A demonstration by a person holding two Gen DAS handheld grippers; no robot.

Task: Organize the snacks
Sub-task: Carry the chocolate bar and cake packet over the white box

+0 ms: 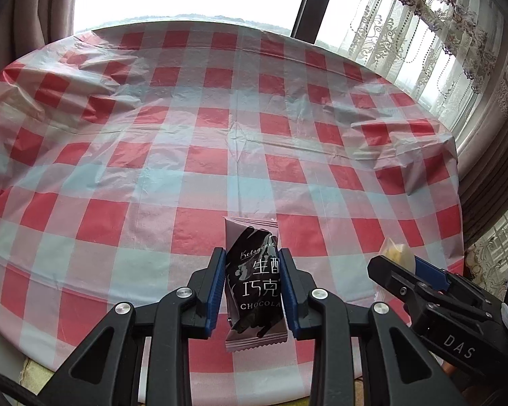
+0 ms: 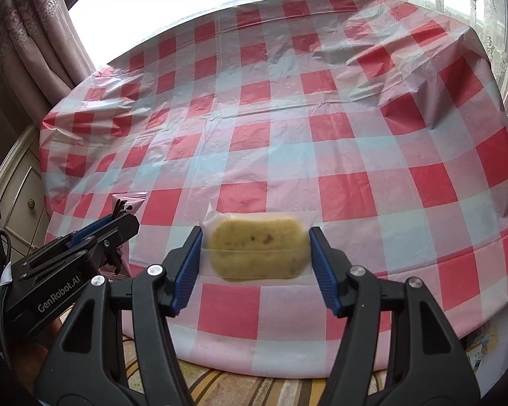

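My left gripper is shut on a black chocolate snack packet with pink crimped ends, held upright above the near part of the table. My right gripper is shut on a yellow cake in a clear wrapper, clamped by its two short ends and held level over the near edge. In the left wrist view the right gripper shows at lower right with the yellow cake peeking past its tip. In the right wrist view the left gripper shows at lower left with the packet's pink end sticking out.
A table under a red-and-white checked plastic cloth fills both views, wrinkled at the far left and right. A bright window with curtains is behind it. A pale cabinet stands at the left. Patterned floor lies below the near edge.
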